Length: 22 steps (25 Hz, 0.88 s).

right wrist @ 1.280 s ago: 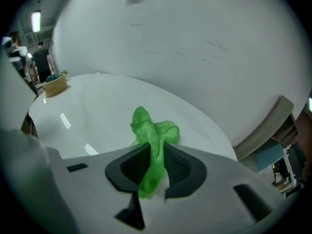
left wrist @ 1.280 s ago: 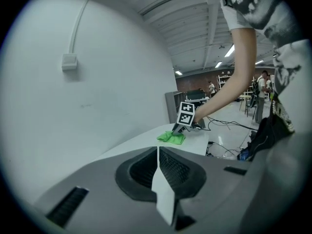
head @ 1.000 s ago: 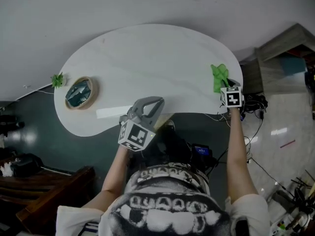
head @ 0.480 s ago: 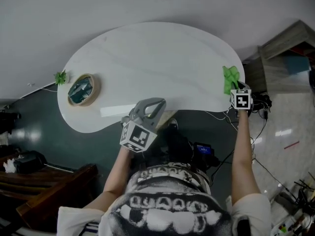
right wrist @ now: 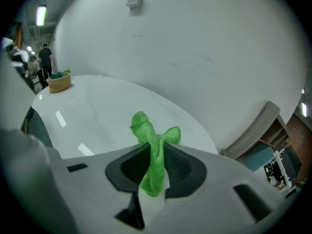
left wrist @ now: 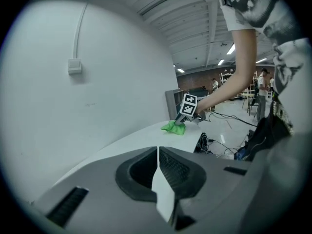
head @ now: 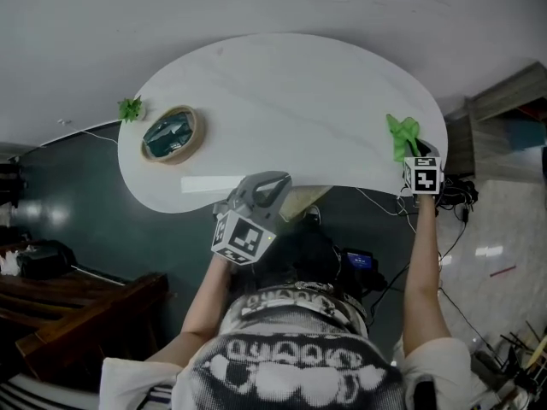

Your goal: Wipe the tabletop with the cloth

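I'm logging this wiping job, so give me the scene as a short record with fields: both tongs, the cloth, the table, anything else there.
Left tongs: shut, empty, by the table's near edge
Right tongs: shut on the green cloth
Cloth: bunched, at the tabletop's right end
Tabletop: white, rounded
Other items: round basket at the left end, small green object beside it

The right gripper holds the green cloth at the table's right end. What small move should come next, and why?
Probably sweep the right gripper leftward over the tabletop: its jaws are shut on the cloth, which sits at the right edge, and bare surface stretches toward the basket.
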Motion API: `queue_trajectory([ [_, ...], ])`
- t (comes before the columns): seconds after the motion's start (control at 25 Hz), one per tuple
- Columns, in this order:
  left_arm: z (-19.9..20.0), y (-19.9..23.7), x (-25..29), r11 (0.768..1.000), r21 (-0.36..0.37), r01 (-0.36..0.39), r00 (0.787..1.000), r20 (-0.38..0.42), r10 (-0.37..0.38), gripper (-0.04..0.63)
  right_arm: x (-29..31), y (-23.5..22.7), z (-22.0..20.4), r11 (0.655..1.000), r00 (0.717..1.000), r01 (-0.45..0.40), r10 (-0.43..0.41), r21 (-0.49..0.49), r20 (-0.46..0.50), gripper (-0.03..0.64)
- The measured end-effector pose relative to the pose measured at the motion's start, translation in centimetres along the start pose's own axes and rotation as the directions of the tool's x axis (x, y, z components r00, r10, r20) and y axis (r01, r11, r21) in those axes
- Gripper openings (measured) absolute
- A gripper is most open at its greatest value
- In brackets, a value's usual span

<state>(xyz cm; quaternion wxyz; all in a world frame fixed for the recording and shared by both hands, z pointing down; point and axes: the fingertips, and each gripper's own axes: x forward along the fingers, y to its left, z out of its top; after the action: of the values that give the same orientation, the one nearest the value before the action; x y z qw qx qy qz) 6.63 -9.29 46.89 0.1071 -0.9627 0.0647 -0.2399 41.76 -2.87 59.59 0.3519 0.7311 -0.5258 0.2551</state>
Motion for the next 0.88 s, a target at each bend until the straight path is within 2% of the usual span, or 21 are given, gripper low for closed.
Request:
queue_trajectory([
  [0.2,-2.9,1.8,-5.4,0.999,0.007,-0.041,0.999,-0.003,0.041,0.012,-0.6,8.8,4.3,0.996,0.997,-0.064,0.067,-0.062,0.047,0.084],
  [0.48,-8.4,5.3,-14.3,0.991,-0.011,-0.132,0.991,-0.023,0.132,0.012,-1.5,25.1,10.1,0.968,0.972,-0.194,0.212,-0.157,0.103,0.084],
  [0.72,-13.5,6.6,-21.5,0.976,-0.056,-0.212,0.976,-0.054,0.209,0.012,-3.1,39.7,13.9,0.917,0.927,-0.310,0.350,-0.250,0.136,0.084],
  [0.88,-16.4,7.1,-25.8,0.958,-0.089,-0.272,0.961,-0.080,0.265,0.012,-4.7,49.2,15.3,0.859,0.881,-0.396,0.455,-0.324,0.130,0.084],
])
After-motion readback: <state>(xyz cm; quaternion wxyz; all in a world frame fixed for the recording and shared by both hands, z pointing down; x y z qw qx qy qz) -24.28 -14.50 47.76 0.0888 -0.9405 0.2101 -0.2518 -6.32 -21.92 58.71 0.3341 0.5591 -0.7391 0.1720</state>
